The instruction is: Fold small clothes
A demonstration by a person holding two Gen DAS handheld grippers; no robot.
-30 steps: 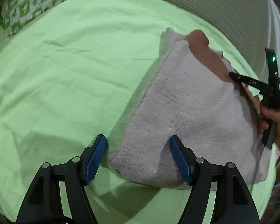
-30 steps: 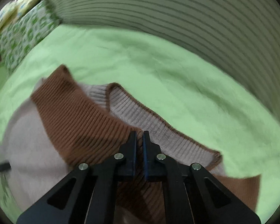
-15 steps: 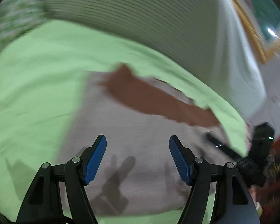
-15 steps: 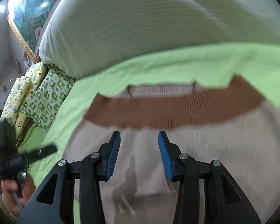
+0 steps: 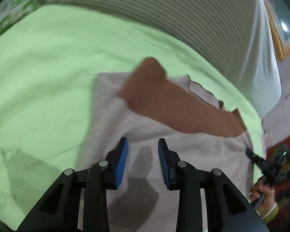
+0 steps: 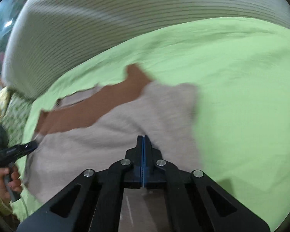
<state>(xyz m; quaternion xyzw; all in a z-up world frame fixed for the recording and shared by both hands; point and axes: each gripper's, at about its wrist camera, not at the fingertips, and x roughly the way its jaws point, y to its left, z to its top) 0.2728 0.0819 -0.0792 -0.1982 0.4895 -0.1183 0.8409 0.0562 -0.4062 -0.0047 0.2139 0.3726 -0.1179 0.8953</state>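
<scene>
A small beige knit sweater [image 5: 137, 119] with a brown ribbed band [image 5: 176, 104] lies folded on the green sheet. My left gripper [image 5: 143, 147] hovers just above the beige part, jaws partly open and empty. The sweater also shows in the right wrist view [image 6: 110, 135], with the brown band [image 6: 83, 108] at its far side. My right gripper [image 6: 143, 141] is shut, its tips pressed at the sweater's near edge; whether cloth is pinched between them is hidden. The right gripper also appears in the left wrist view [image 5: 261, 162], and the left one in the right wrist view [image 6: 15, 150].
The green sheet [image 5: 38, 77] [image 6: 241, 89] covers the bed all around the sweater. A grey striped quilt [image 5: 164, 13] [image 6: 106, 23] is heaped along the far side. A green-patterned pillow [image 6: 11, 112] lies at the left in the right wrist view.
My left jaws have narrowed while swinging over the sweater. My right gripper, shut a second ago, opened and has shut again at the sweater's near edge.
</scene>
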